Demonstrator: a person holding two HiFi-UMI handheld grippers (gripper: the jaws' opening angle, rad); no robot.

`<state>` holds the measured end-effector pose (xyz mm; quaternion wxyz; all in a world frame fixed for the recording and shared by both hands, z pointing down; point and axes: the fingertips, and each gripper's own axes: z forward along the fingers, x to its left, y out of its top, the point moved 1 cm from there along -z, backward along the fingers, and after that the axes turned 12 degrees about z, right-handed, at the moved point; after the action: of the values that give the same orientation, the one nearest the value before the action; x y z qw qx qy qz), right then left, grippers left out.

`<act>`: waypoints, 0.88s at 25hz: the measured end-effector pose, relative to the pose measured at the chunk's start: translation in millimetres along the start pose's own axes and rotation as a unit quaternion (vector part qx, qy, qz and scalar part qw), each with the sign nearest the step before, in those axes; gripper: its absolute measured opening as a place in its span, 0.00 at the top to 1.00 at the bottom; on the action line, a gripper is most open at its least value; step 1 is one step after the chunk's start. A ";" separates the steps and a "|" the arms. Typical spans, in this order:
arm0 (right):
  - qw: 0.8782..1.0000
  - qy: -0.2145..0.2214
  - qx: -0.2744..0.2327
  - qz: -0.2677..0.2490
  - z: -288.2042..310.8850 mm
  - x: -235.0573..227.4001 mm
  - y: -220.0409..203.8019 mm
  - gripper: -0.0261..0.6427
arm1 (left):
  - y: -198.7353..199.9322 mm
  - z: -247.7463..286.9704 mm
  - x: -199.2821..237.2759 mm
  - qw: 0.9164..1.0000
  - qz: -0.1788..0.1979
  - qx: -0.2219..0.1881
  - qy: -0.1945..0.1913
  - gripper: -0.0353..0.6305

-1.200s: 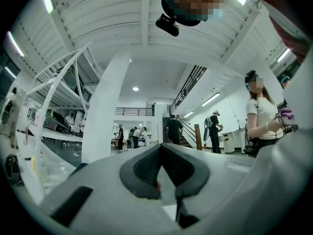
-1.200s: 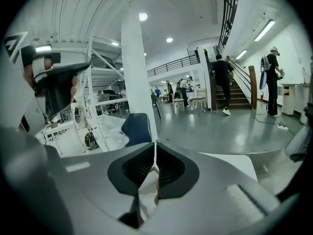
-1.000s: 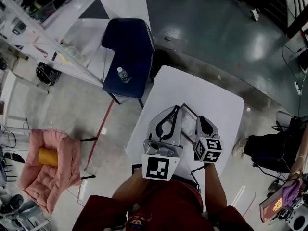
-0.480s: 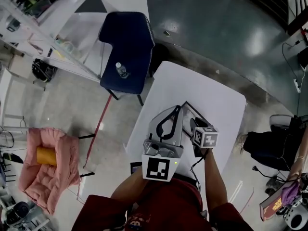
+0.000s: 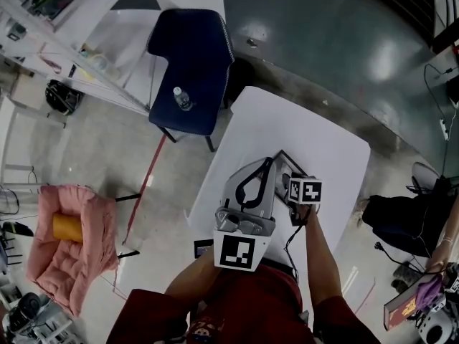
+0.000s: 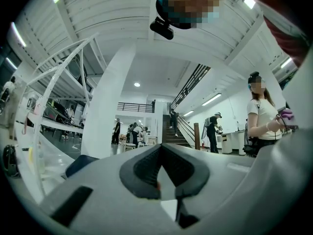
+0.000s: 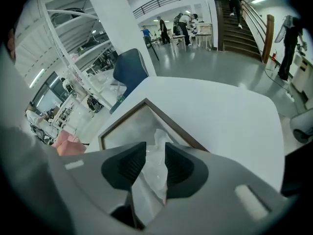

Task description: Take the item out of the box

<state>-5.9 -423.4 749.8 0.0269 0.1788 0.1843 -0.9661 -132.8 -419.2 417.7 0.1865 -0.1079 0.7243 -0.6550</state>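
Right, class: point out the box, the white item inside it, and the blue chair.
box [image 7: 122, 118]: right gripper view, on its brown left rim.
item [image 7: 155, 153]: right gripper view, on its crinkled white plastic.
chair [image 5: 197, 56]: head view, on the blue padding.

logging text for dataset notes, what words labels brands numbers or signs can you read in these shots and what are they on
No readable text in any view.
Cubes on the left hand-held gripper and right hand-held gripper: black-and-white square patterns, no letters.
Bottle label: too small to read.
Box: no print visible.
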 end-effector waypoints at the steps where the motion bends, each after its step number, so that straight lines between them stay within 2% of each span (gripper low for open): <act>1: 1.000 -0.003 0.004 -0.001 2.4 -0.1 -0.3 0.78 | -0.8 -0.1 -0.3 1.000 0.001 0.001 -0.002 0.94; 10: 0.997 -0.025 0.071 0.002 33.3 -3.9 -18.7 0.78 | -7.4 0.6 5.2 1.000 0.002 0.009 0.001 0.94; 12: 0.997 -0.032 0.071 0.007 35.7 -6.0 -19.7 0.80 | -7.3 0.3 6.5 1.000 0.002 0.009 0.002 0.94; 15: 0.997 -0.042 0.065 0.011 35.9 -8.8 -19.0 0.89 | -9.3 -1.1 7.1 1.000 0.002 0.013 0.002 0.94; 22: 0.997 -0.037 0.067 0.003 28.7 -7.3 -20.0 0.94 | -5.6 -2.9 3.9 1.000 0.001 0.015 0.002 0.94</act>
<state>-11.0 -415.4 784.3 0.0247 0.1446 0.1172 -0.9822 -138.0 -418.7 422.9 0.1871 -0.1028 0.7152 -0.6655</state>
